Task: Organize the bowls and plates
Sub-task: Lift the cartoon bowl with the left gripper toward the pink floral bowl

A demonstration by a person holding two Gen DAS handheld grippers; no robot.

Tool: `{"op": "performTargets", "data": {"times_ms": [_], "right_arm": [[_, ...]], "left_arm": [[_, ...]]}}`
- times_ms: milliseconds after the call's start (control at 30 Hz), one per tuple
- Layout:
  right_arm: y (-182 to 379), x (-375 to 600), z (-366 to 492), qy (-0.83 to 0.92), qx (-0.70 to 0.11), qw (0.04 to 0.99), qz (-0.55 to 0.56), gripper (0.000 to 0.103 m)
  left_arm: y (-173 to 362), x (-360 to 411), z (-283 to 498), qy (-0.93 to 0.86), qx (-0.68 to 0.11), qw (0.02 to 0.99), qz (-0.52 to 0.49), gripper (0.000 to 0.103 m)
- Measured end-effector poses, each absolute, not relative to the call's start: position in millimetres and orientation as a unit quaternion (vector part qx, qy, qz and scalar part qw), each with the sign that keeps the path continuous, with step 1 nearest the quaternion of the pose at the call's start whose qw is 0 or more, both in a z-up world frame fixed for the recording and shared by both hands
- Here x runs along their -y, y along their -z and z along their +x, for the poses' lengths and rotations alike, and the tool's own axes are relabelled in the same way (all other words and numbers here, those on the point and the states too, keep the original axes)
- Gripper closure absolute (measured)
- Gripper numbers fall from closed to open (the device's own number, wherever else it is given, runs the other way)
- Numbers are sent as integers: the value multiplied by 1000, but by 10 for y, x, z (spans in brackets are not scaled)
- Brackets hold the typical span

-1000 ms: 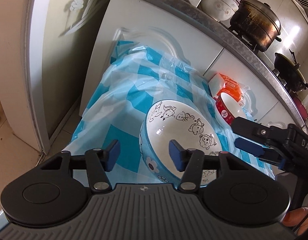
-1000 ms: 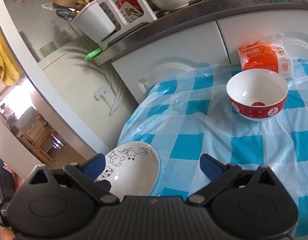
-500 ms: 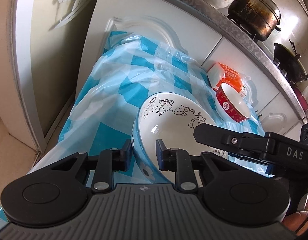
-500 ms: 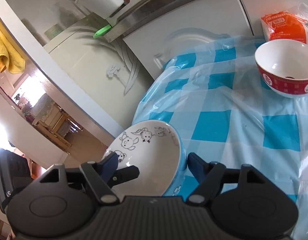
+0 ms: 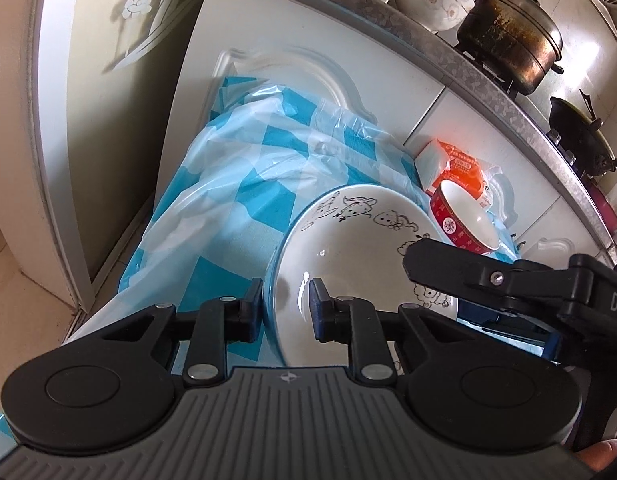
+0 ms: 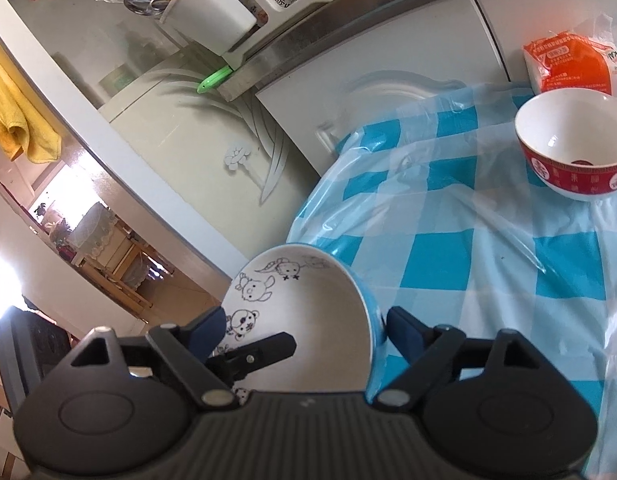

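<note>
While the left gripper (image 5: 286, 312) has its jaws clamped on the cartoon bowl's (image 5: 360, 248) rim, the right gripper (image 6: 300, 330), jaws just reopening, straddles it unpressed; lift level toward the red bowl (image 6: 572, 152) far ahead

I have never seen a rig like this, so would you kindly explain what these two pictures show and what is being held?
A person holds a two-finger clamp tool in each hand; each picture comes from a camera on one tool, looking along its fingers. The left gripper is shut on the rim of the cartoon bowl, one finger inside and one outside. The right gripper has just been reopening; its jaws straddle the same bowl, and I cannot tell whether they press it. Both bowls sit on a blue checked tablecloth, the red bowl farther back beside an orange packet.
</note>
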State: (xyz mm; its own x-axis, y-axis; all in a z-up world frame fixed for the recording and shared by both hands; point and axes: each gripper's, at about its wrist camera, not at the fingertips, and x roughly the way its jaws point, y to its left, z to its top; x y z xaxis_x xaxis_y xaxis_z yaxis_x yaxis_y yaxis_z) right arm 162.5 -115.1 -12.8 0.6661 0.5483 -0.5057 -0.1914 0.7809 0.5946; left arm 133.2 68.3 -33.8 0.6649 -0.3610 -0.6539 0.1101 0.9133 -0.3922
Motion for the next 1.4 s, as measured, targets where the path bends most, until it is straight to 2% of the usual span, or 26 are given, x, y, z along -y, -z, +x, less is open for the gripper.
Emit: {"op": "performTargets", "data": {"times_ms": [700,1400], "right_arm": [[-68,1288,1471,-201,-303,891,271,11],[-234,1765,1032,-176,-263,899,302,10]], "left_arm": [[181,-604,1376,136,-387,891,-196,81],[-59,-294,1178,178,-380,891,-171,81]]}}
